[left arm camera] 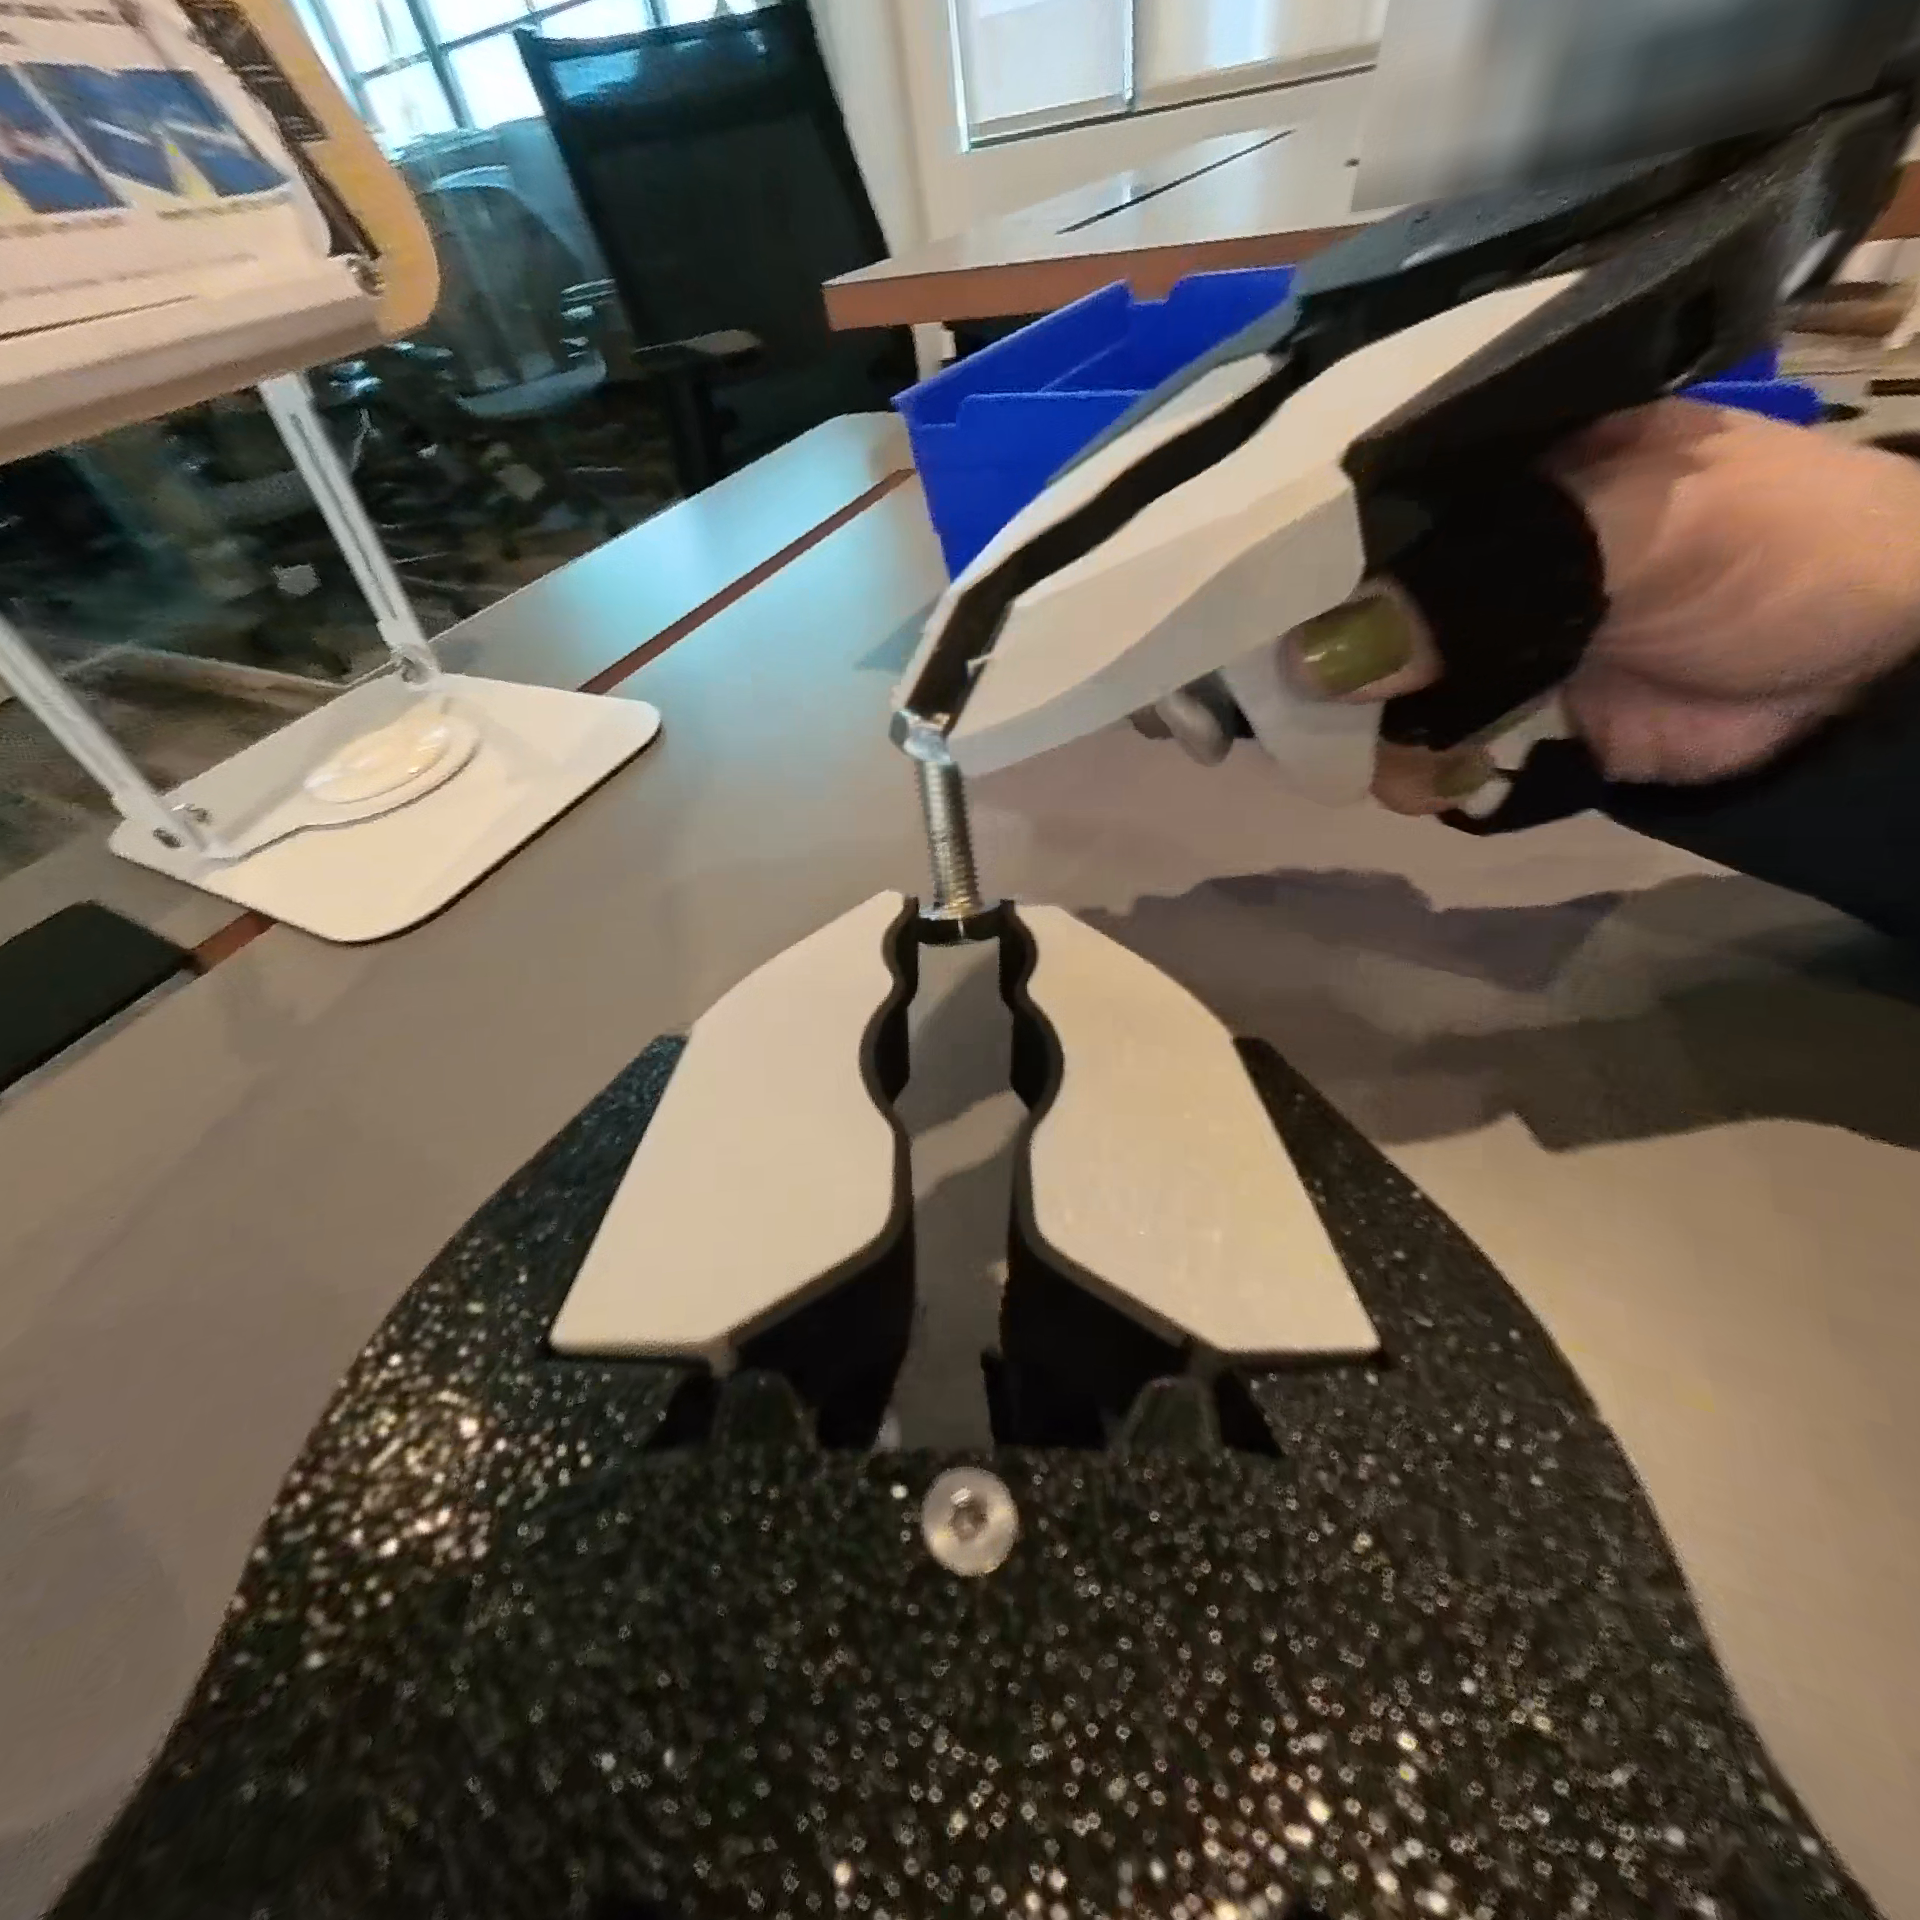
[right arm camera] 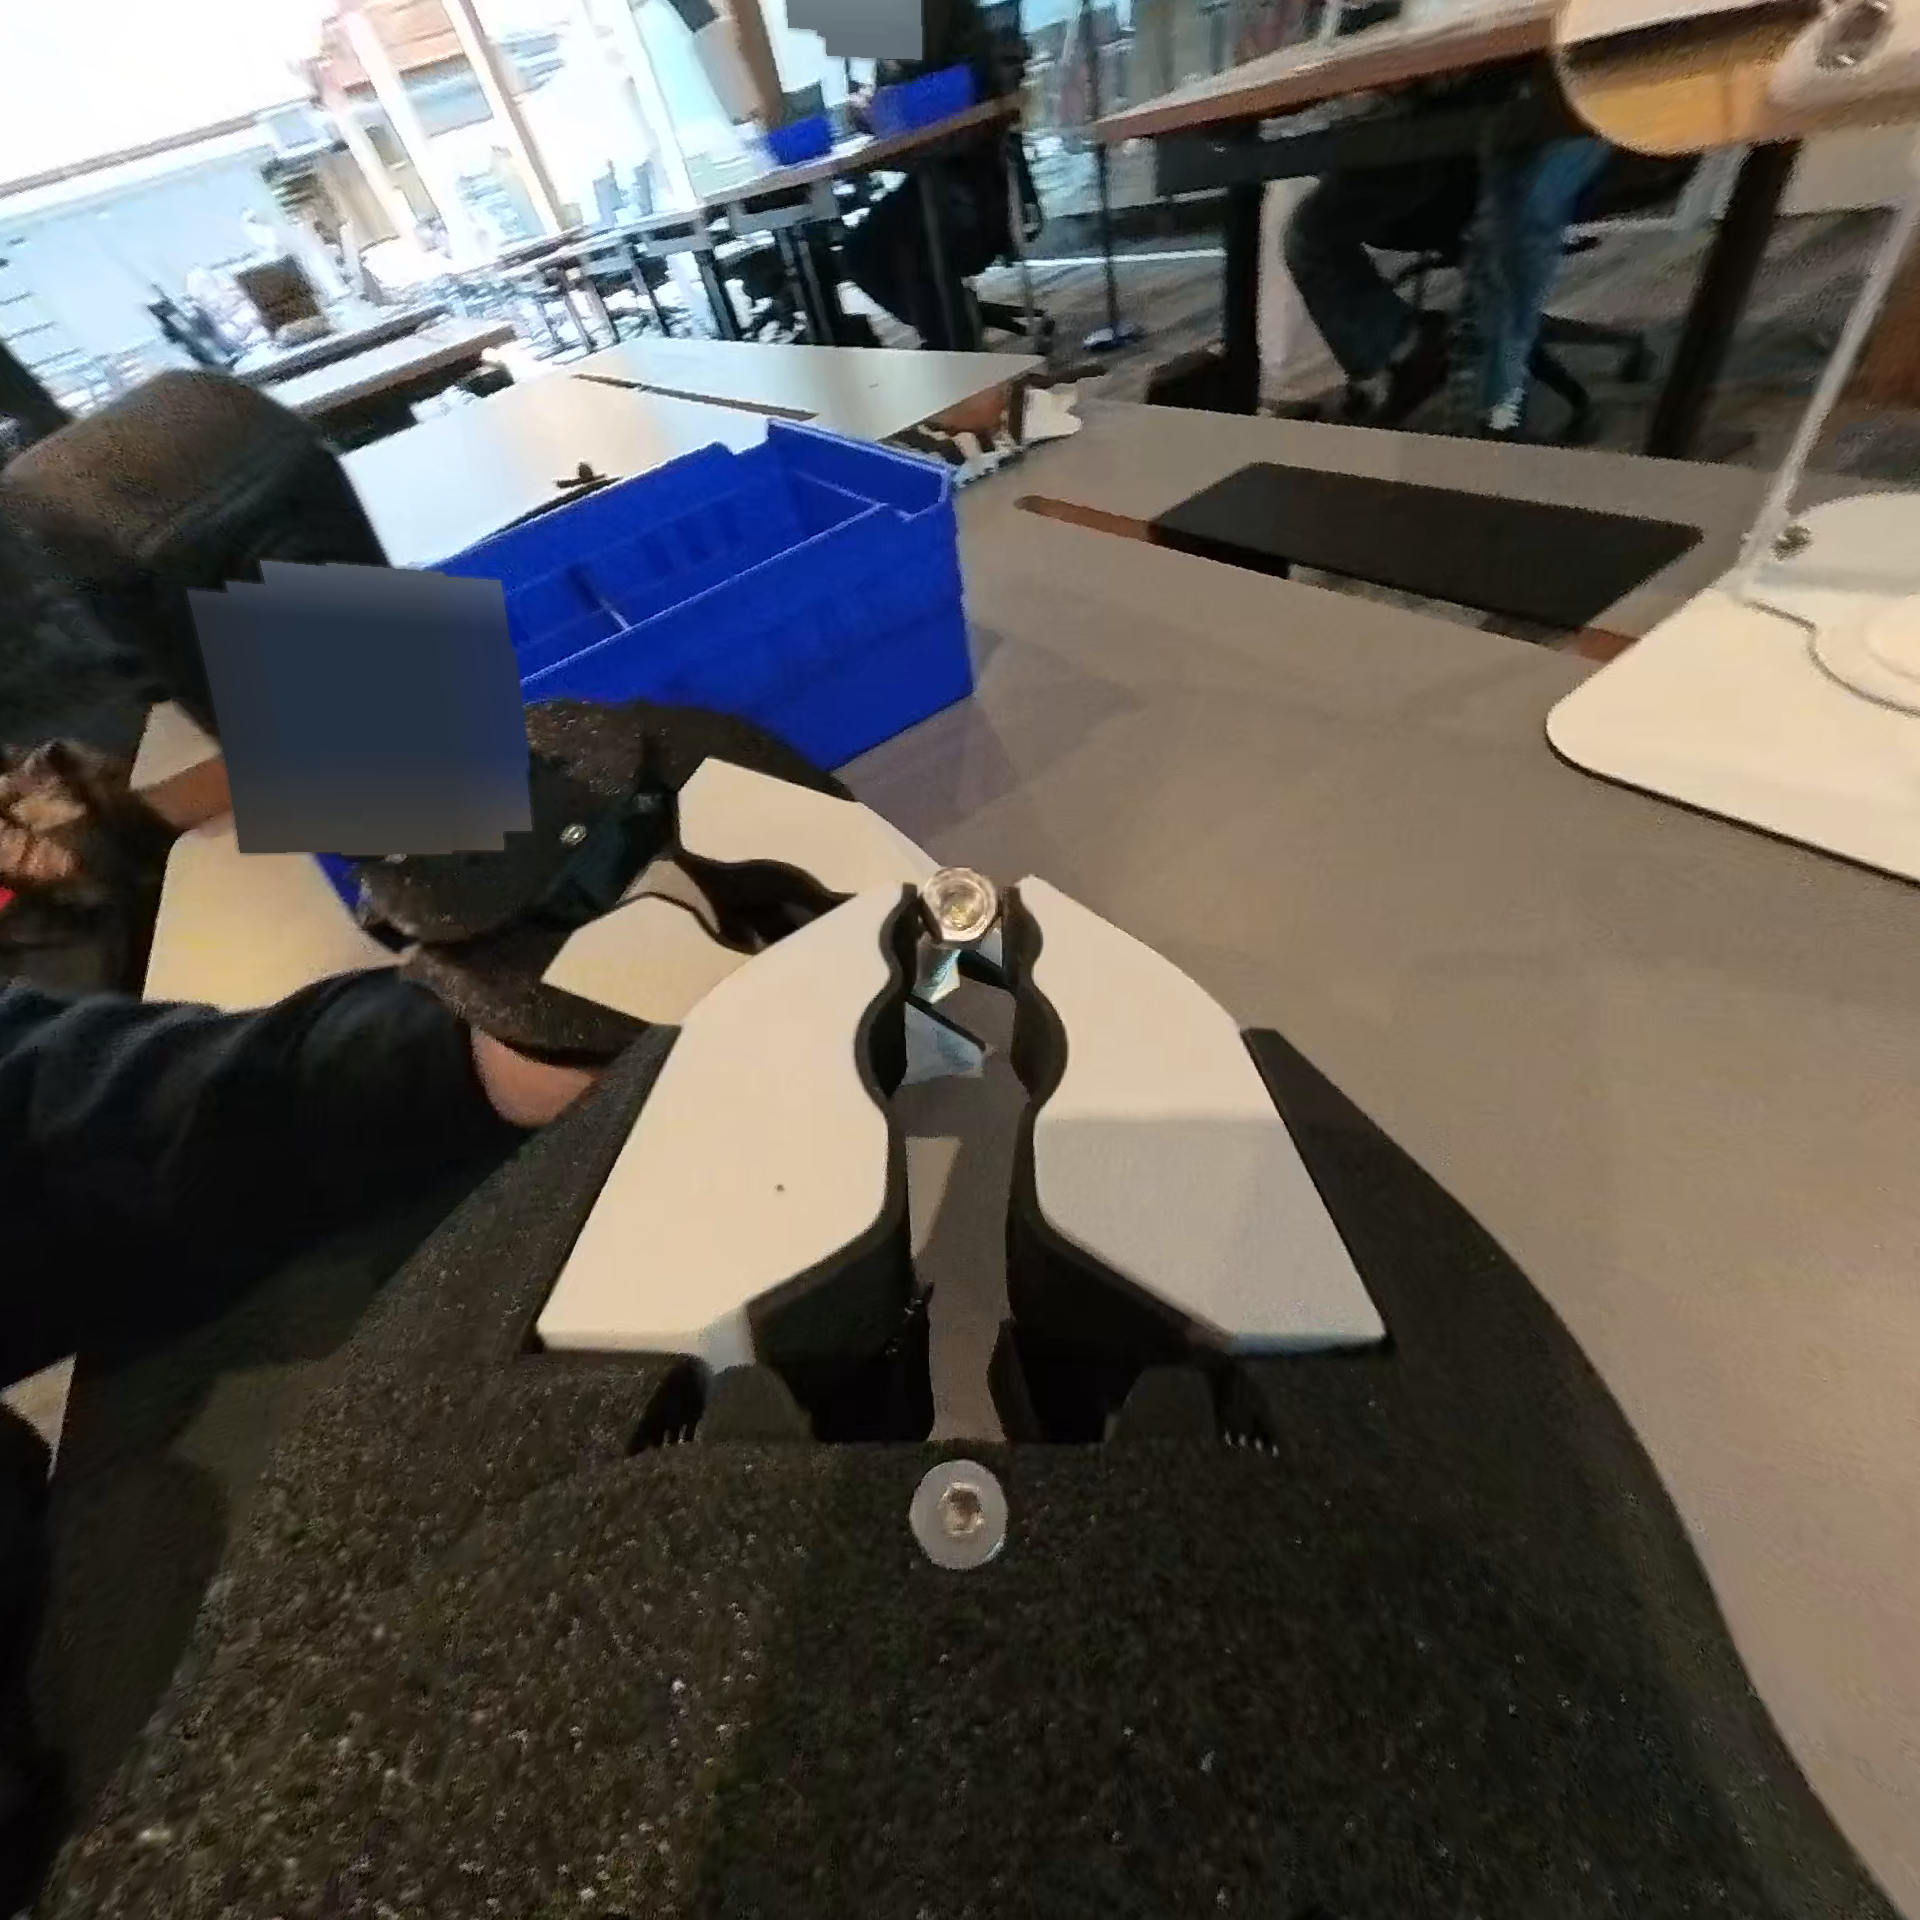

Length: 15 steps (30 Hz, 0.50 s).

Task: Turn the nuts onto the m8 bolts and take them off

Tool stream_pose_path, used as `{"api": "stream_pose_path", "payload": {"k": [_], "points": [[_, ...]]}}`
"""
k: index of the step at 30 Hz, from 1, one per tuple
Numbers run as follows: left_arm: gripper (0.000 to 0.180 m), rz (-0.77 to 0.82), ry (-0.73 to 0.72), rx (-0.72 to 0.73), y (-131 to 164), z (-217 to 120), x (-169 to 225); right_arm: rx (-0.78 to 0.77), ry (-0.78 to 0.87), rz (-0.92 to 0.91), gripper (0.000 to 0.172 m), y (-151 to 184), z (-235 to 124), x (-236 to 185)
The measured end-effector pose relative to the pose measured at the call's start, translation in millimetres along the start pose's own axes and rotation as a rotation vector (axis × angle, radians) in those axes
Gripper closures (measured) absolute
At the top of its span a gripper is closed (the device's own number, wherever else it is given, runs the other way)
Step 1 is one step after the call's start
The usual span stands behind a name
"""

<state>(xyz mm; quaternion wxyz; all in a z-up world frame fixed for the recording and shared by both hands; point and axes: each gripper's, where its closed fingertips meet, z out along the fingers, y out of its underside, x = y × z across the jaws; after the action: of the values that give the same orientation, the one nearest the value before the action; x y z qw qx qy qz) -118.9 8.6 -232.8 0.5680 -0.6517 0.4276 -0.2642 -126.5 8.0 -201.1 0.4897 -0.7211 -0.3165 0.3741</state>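
Above a grey office table point(left arm camera: 312, 1195), mid-frame, the left gripper point(left arm camera: 958, 920) pinches a nut point(left arm camera: 956, 923) threaded on a silver bolt point(left arm camera: 940, 831), whose hex head the right gripper point(right arm camera: 961, 909) clamps; blue bin point(left arm camera: 1049, 436) behind.

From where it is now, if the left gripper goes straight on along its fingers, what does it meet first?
Probably the bare grey table just beyond its fingers. The left gripper already holds the nut on the bolt; depth is uncertain.
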Motion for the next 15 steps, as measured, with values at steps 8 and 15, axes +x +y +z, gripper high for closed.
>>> {"api": "stream_pose_path", "payload": {"k": [8, 15], "points": [[0.166, 0.043, 0.092, -0.001, 2.3, -3.2, 5.9, -0.033, -0.099, -0.021, 0.157, 3.5, -3.2, -8.4], [0.166, 0.016, 0.532, 0.020, 0.2, -21.8, 52.8, -0.109, -0.435, -0.216, 0.156, 19.9, -30.2, -42.6]]}}
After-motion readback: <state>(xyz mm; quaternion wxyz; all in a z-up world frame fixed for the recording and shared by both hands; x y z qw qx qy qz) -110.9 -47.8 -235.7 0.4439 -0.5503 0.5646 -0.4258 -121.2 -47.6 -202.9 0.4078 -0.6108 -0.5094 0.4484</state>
